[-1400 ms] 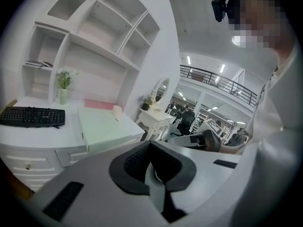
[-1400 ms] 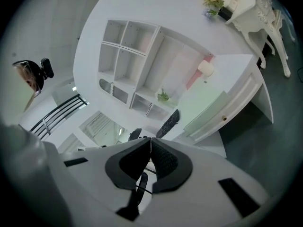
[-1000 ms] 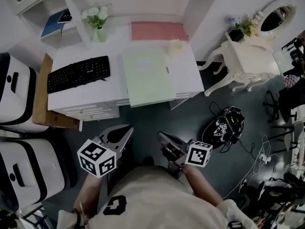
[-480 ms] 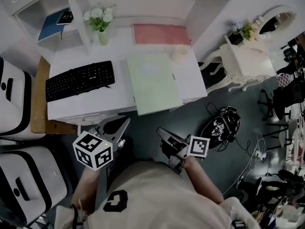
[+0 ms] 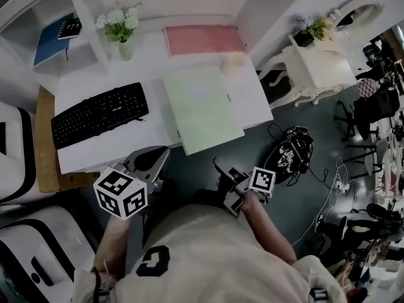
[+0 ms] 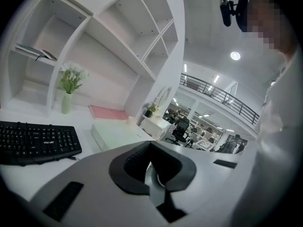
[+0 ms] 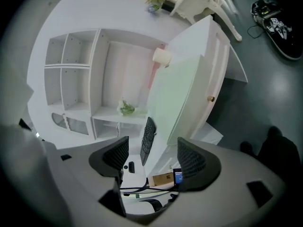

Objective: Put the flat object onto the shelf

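At the far left, the white shelf [image 5: 81, 11] rises at the back of the surface [image 5: 151, 55], with a blue book [image 5: 50, 40] lying in one of its compartments and a vase of flowers [image 5: 120, 27] just beside the partition. A black keyboard [image 5: 98, 112] lies on the left half of the surface.

The left tongs [image 5: 163, 151] hang off the front edge, below the keyboard's right end. Their own view shows the pads of the left tongs [image 6: 150, 145] pressed together with nothing between them.

The pale green flat panel [image 5: 201, 109], probably the task's thing, lies in the middle of the surface. Its long axis runs front to back, slightly skewed, and its near end juts over the front edge. Behind it, against the shelf, lies a pink flat mat [image 5: 203, 40].

The right tongs [image 5: 221, 172] hover off the surface, with the panel's overhanging near end ahead of them. Their jaws have just been opening and stand wide apart and empty, and the right gripper view frames the panel [image 7: 177, 93] beyond the right tongs [image 7: 154, 155].

The panel lies ahead of and between both tongs. The open right tongs seem better placed to take the overhanging edge, and the shelf lies beyond the panel's far end
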Tool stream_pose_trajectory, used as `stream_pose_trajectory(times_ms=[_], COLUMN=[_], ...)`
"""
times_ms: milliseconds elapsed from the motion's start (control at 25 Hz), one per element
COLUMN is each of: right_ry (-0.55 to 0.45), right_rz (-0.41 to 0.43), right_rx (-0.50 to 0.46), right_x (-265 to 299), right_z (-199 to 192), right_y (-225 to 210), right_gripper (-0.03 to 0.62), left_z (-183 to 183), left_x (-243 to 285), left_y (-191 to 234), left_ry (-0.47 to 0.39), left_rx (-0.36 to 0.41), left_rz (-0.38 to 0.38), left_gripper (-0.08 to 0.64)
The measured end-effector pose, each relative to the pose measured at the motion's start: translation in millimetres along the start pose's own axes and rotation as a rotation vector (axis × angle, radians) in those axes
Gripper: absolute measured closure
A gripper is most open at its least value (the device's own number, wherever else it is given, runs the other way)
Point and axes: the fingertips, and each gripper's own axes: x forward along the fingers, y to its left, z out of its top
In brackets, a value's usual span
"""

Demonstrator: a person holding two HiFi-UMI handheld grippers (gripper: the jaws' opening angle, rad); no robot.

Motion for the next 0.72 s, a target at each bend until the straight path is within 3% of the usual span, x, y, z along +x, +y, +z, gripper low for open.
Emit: stream_pose_trajectory(times_ms=[280, 600, 720], right_ry=[-0.027, 0.052, 0.085], right_rz=[-0.048, -0.085, -0.062], right_rx=[0.067, 0.106, 0.143], right_x=[9, 30, 39], right_z=[28, 55, 60], right_y=[-37, -82, -89], right_gripper=[0.259, 0.249, 0.228], left_z=[2, 4, 10], left_x=[6, 19, 27], left_y=[10, 16, 16], left_ry=[0.005, -0.002, -0.003], left_rx=[-0.012, -0.044, -0.047], left_rz=[0.024, 0.147, 0.192], left_gripper=[0.548, 0.548, 0.548])
